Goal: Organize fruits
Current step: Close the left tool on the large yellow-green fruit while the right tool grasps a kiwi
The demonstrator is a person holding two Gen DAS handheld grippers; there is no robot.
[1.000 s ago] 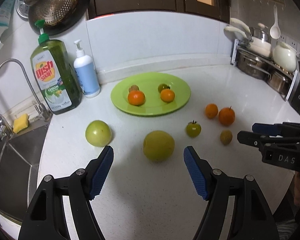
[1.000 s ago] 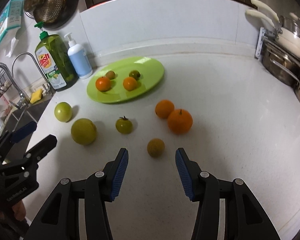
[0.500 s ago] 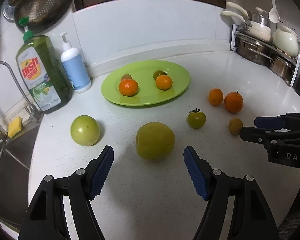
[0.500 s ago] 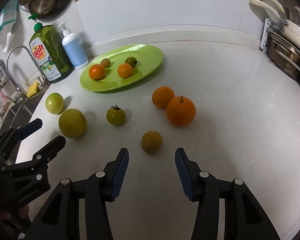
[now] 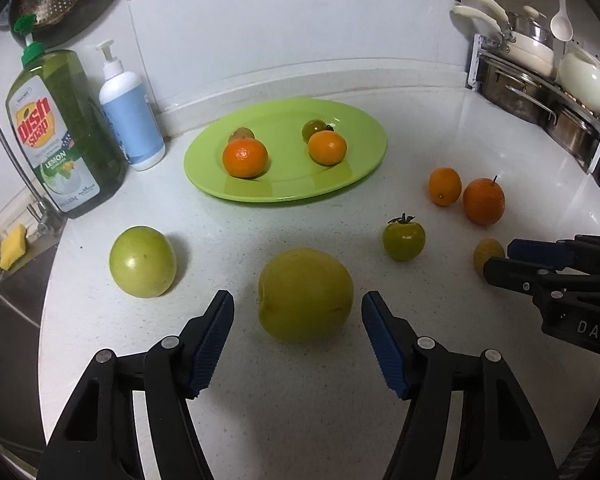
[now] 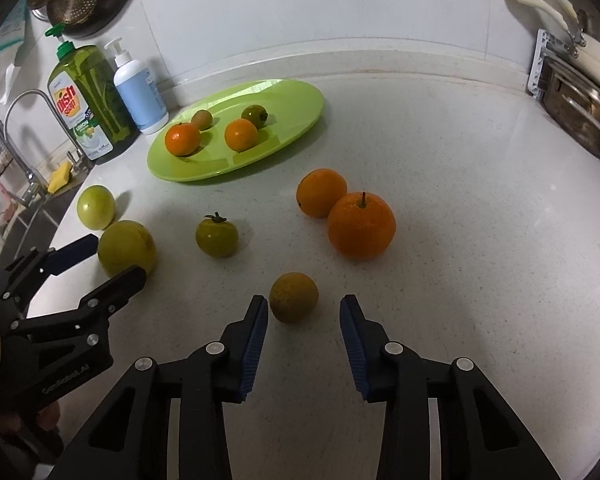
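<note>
Green tomato (image 6: 217,236) between fruits, soap bottles (image 5: 66,132) behind

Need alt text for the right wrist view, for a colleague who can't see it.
The right gripper is open, its jaws just closing around a small brownish fruit on the white counter. Beyond lie two oranges and a green plate with four fruits.

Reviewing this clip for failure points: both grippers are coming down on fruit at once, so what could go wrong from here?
1. The left gripper has just been closing around the big yellow-green fruit, fingers not yet touching; off-centre contact could roll it toward the green apple.
2. The right gripper, also just closing, sits behind the small brown fruit; its fingers may push it away toward the orange instead of pinching it.
</note>
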